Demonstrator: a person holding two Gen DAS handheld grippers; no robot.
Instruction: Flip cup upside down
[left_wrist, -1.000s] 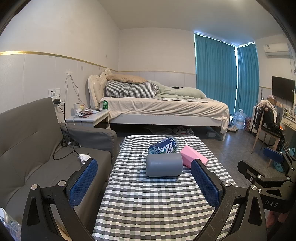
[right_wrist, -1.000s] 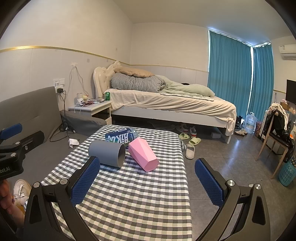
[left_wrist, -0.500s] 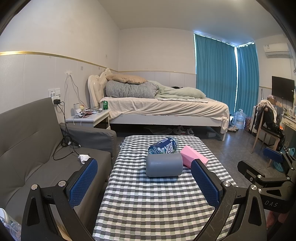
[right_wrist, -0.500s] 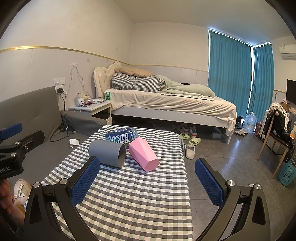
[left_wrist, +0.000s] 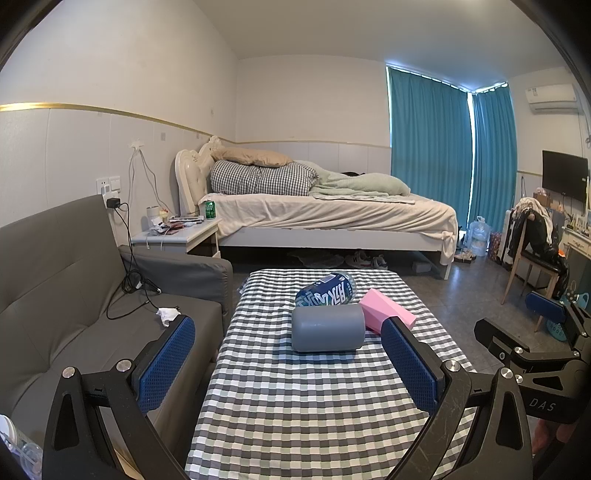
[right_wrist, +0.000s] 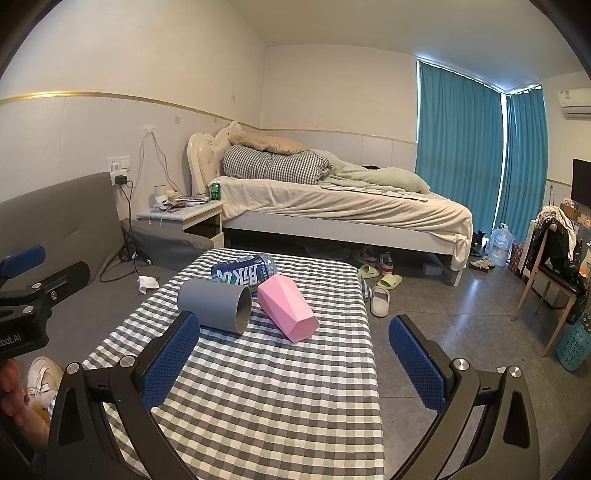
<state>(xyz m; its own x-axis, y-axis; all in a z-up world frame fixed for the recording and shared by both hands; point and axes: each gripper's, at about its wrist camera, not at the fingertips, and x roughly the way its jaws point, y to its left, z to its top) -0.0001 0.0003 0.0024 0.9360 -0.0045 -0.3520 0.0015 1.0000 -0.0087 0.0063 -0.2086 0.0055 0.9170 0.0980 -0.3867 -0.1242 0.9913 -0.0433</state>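
1. White walls (left_wrist: 295, 99), gold trim.
2. Bed (left_wrist: 332, 218) at back, checked quilt, beige pillow.
3. Grey sofa (left_wrist: 55, 288) left, nightstand (left_wrist: 177, 236) beside bed.
4. Teal curtains (right_wrist: 458, 147), daylight at edges.
5. Grey tile floor (right_wrist: 443, 314), chair (right_wrist: 550, 266), TV (left_wrist: 565, 175) right.

Left tool (left_wrist: 288, 363) gapes wide before the grey cup (left_wrist: 327, 328) lying sideways on the checkered table (left_wrist: 295, 406).

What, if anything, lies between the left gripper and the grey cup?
Only bare checked tablecloth, seen in the left wrist view, separates the open left gripper from the grey cup.
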